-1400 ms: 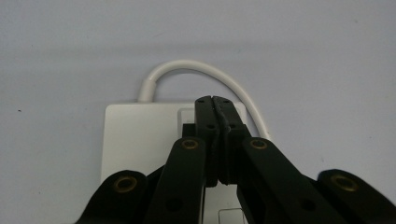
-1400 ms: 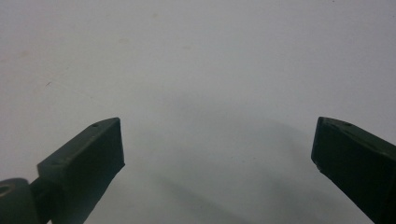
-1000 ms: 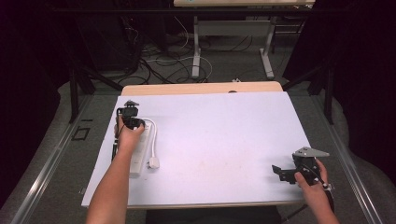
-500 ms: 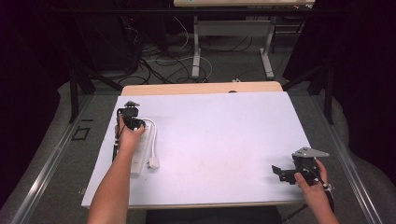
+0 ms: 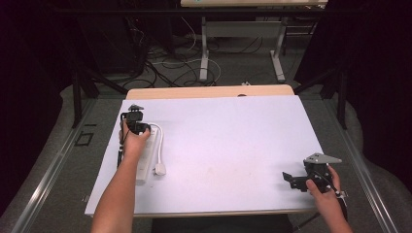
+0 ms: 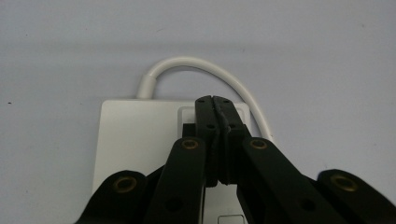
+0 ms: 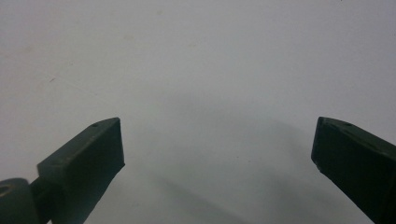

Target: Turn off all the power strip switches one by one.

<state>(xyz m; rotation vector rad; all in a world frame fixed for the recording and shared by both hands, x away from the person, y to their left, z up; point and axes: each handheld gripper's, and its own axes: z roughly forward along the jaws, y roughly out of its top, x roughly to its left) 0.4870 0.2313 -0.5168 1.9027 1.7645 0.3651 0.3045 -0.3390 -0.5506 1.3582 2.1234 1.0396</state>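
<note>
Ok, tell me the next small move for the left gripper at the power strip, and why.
Probably press straight down a little. The left gripper has its jaws closed together, tips over the recessed square at the cord end of the white power strip, which looks like its switch. Whether the tips already touch it can't be told. The right gripper sits open over the bare table, so nothing there needs action first.

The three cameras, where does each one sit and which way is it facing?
High view: above the person's side, looking forward and down at the table; both forearms enter from below.
Left gripper view: on the left gripper, facing the power strip; fingers closed.
Right gripper view: on the right gripper, facing bare tabletop; fingers apart.
Shared: the power strip.
</note>
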